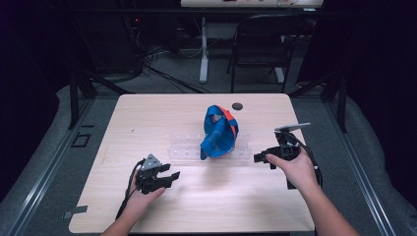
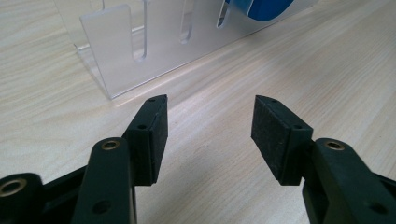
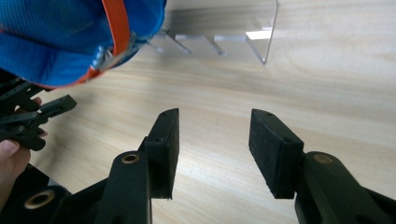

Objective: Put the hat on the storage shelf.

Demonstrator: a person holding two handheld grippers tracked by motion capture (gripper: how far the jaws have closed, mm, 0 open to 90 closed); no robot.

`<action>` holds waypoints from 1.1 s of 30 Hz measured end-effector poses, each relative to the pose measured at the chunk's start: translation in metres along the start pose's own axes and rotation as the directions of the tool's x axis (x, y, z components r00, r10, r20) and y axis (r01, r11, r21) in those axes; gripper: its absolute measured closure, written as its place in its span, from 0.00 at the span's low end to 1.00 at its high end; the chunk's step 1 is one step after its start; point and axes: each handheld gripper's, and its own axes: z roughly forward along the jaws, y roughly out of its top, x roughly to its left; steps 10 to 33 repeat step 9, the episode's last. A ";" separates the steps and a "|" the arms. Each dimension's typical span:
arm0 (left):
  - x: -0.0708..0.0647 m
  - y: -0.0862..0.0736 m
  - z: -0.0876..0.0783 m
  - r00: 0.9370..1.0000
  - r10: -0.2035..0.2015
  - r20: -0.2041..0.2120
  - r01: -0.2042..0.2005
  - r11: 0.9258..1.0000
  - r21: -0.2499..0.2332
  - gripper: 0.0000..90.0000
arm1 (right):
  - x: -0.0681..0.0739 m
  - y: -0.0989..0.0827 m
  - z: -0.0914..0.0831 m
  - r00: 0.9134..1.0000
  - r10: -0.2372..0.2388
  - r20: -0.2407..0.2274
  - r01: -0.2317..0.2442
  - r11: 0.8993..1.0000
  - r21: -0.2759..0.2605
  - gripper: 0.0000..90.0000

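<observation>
Blue cap [image 1: 219,132] with orange trim sits propped in the clear slotted rack [image 1: 184,145] mid-table, toward the rack's right end. Both grippers released, nothing between jaws: left gripper [image 1: 169,175] near-left of rack, right gripper [image 1: 259,158] just beside rack's right end. Right one is nearer the cap, which lies to its left.

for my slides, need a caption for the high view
Open left gripper and right gripper flank a blue cap on a clear rack.
</observation>
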 end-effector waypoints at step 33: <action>-0.009 0.002 0.002 0.999 0.031 -0.006 -0.031 0.999 -0.020 0.53 | -0.015 -0.035 0.017 0.997 -0.069 0.034 0.071 0.996 -0.061 0.57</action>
